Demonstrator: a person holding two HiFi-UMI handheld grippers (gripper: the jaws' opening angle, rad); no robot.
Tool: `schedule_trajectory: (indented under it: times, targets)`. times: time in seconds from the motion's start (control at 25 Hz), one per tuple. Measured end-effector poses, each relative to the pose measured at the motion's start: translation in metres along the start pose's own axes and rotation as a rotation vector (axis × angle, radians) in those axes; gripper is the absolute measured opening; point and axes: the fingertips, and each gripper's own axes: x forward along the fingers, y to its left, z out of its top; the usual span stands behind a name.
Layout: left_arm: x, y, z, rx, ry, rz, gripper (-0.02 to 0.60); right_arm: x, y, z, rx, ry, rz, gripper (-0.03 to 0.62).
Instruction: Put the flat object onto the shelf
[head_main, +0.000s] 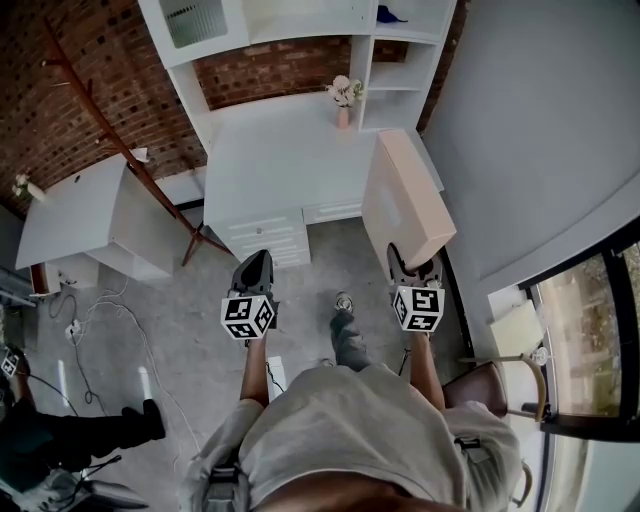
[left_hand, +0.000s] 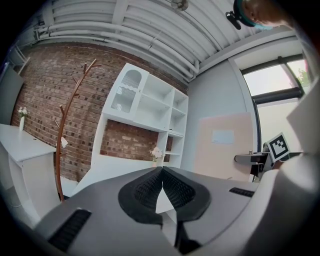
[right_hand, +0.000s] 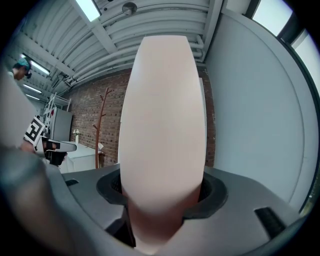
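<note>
since the right gripper (head_main: 415, 268) is clamped on the near end of the flat object (head_main: 405, 200), it stands on edge, long axis pointing ahead at the shelf (head_main: 395, 88) beyond its far end; left gripper (head_main: 254, 268) pinched together, empty, farther off.

Arms reach forward (roughly level), left claw (head_main: 257, 258) pinched empty, right claw (head_main: 415, 263) clamping the flat object (head_main: 405, 195).

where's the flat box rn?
Head view, right side: the flat box stands on edge, clamped in the right hand-held gripper, in front of the white desk's right end, beside the grey wall.
</note>
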Motion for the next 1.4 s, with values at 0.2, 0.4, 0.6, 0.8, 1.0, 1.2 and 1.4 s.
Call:
schedule_trajectory:
  times: [0.2,0.4,0.6,0.8,1.0,1.2,1.4]
  targets:
    - [0.026,0.007,0.003,0.007,0.003,0.000,0.015,0.029,-0.004,0.000,0.007,-0.005,0.010,0.282]
    - [0.062,0.022,0.009,0.010,-0.003,0.013,0.015,0.072,-0.013,0.004,0.008,-0.008,0.022,0.282]
    - [0.105,0.034,0.019,0.013,-0.009,0.023,0.015,0.117,-0.027,0.011,0.011,-0.016,0.030,0.282]
    - [0.147,0.040,0.030,0.014,-0.004,0.029,0.015,0.159,-0.041,0.021,0.013,-0.018,0.046,0.282]
    - [0.190,0.047,0.043,0.018,-0.006,0.036,0.015,0.201,-0.059,0.030,0.026,-0.023,0.055,0.281]
    - [0.236,0.055,0.058,0.027,-0.016,0.043,0.015,0.247,-0.077,0.041,0.029,-0.035,0.068,0.281]
    - [0.278,0.067,0.068,0.026,-0.025,0.060,0.015,0.293,-0.089,0.056,0.022,-0.054,0.089,0.279]
